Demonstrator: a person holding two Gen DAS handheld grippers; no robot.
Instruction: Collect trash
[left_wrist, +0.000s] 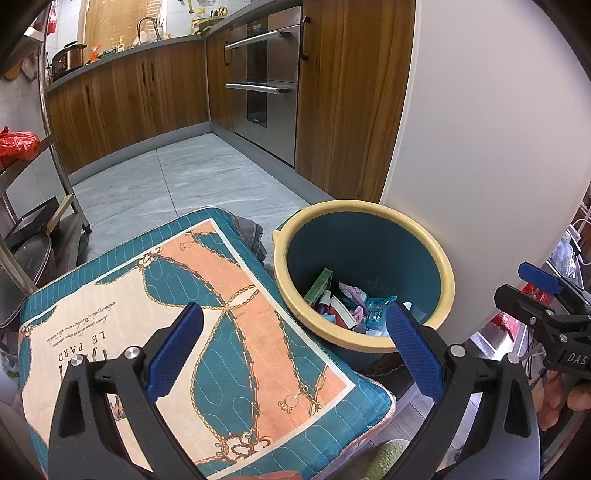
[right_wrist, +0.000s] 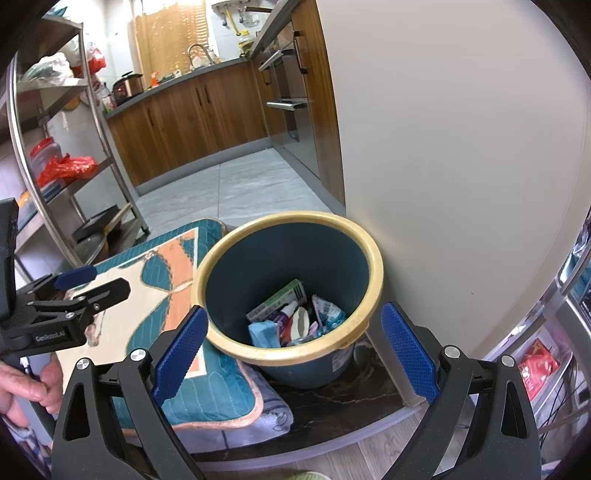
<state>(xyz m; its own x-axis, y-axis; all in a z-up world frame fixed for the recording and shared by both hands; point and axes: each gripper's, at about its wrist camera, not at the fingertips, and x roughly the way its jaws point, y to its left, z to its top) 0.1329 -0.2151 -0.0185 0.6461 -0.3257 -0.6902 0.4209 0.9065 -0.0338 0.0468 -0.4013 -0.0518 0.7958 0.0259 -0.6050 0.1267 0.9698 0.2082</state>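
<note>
Both hand-held grippers are spread wide with nothing between the blue pads. Left hand-held gripper (left_wrist: 295, 352) hangs over the near corner of a quilted cushion (left_wrist: 207, 332), its right finger reaching across the near rim of the trash bin (left_wrist: 448, 280). Right hand-held gripper (right_wrist: 295, 341) sits above the bin (right_wrist: 376, 266) itself, one finger on either side of the rim as seen from its own camera, not touching it as far as I can tell.

The bin is dark teal with a pale yellow rim, standing on a dark low platform (right_wrist: 369, 398) right up against a big cream-coloured panel (right_wrist: 461, 147), and the cushion is pushed against its other side. The trash (right_wrist: 295, 317) is already down in the bottom: a green and white carton (right_wrist: 277, 299), a light blue crumpled wrapper (right_wrist: 264, 332), a patterned packet (right_wrist: 327, 312) and some purple and white bits I can't make out.

The cushion is teal, cream and peach with a gold chain print, lying on top of a grey-blue folded blanket (right_wrist: 273, 417). Behind it all is a grey tile floor (left_wrist: 184, 177), wooden cabinets (left_wrist: 147, 96) and a steel oven (left_wrist: 266, 74). A metal rack (right_wrist: 74, 147) with a red bag (right_wrist: 66, 168) stands off to the left.
</note>
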